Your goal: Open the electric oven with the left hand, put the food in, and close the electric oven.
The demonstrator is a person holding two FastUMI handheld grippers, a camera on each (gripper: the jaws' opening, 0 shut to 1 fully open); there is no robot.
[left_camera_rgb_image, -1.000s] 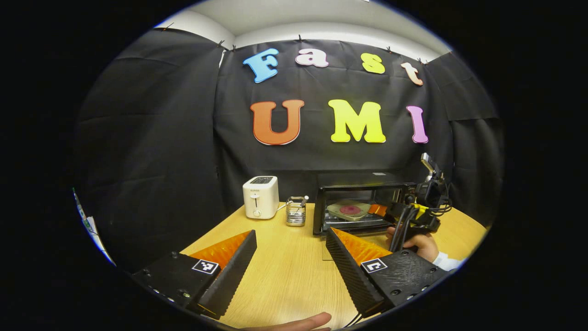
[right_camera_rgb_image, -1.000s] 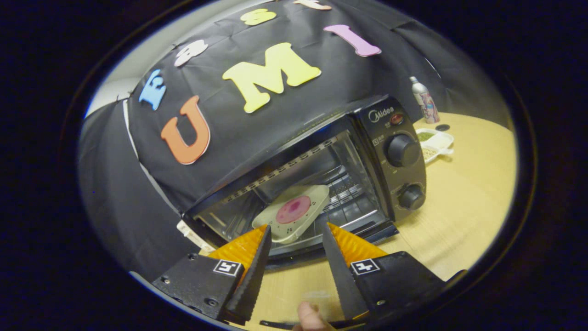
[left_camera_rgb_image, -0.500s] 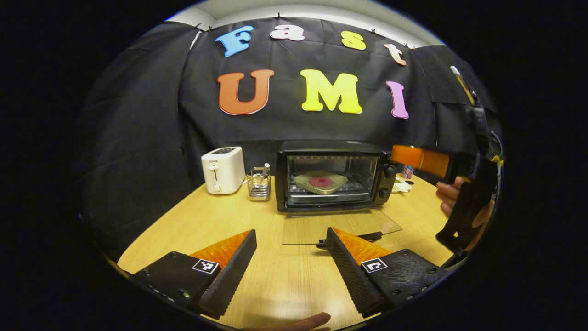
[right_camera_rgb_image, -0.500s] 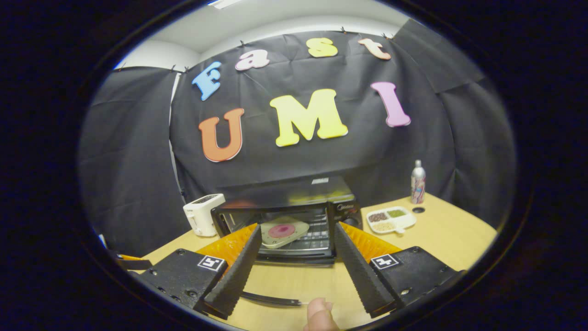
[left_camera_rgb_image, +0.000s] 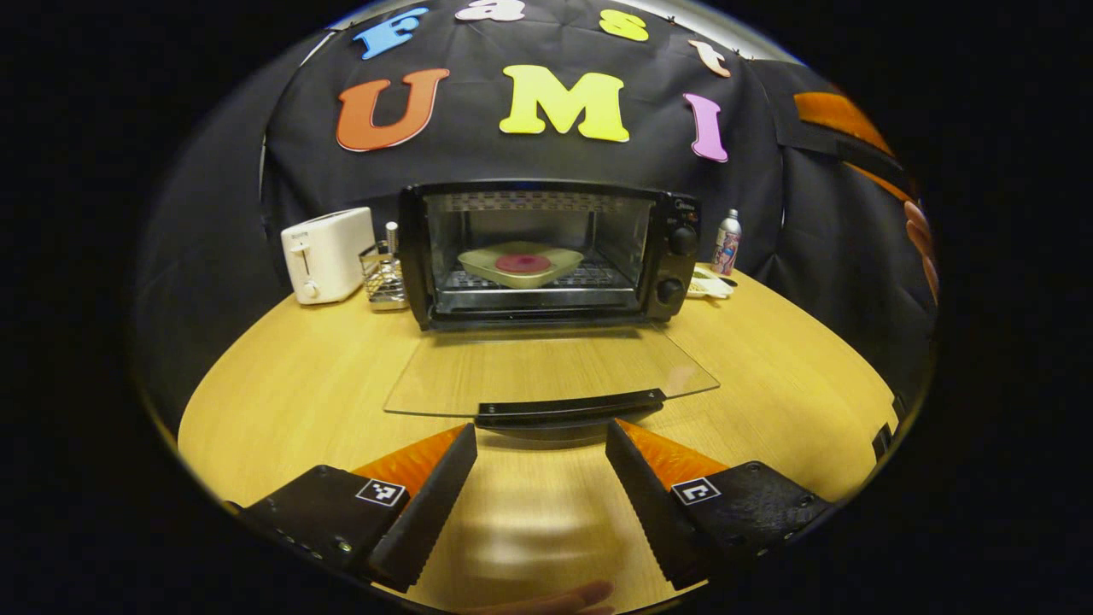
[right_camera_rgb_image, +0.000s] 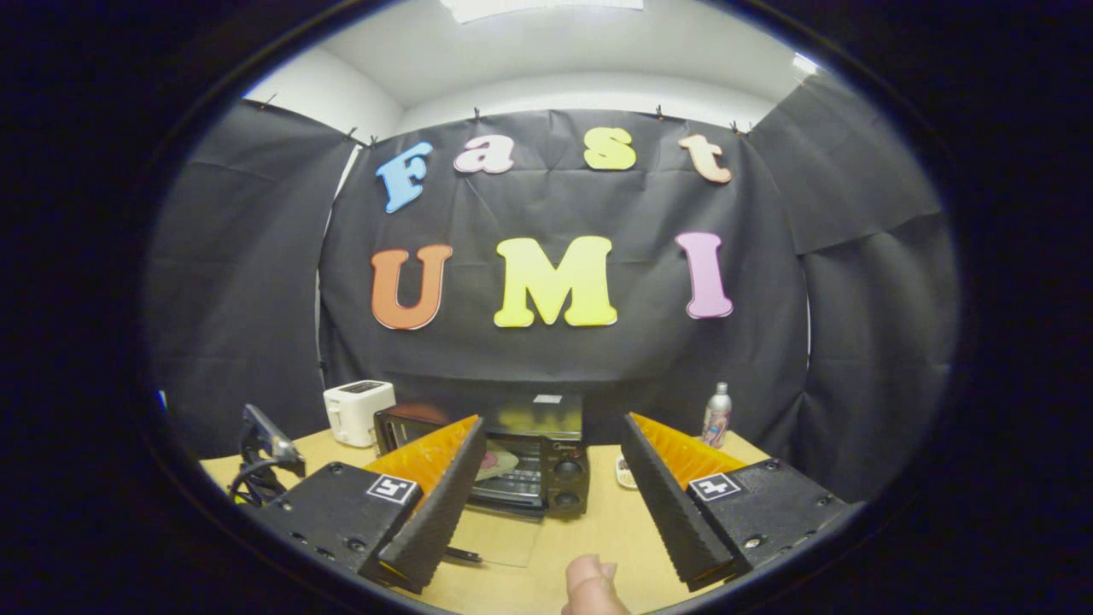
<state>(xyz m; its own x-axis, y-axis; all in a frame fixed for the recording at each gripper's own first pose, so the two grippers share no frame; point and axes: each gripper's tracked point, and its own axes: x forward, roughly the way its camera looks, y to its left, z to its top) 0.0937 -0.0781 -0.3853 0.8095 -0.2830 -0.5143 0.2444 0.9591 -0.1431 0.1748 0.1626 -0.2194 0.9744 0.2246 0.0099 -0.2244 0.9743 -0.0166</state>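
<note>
left gripper low before oven door handle, fingers spread, right gripper raised, fingers released

Black oven – white toaster – light wood-grain table.

The right claw, fingers spread and empty, faces the open oven beside a toaster
</note>
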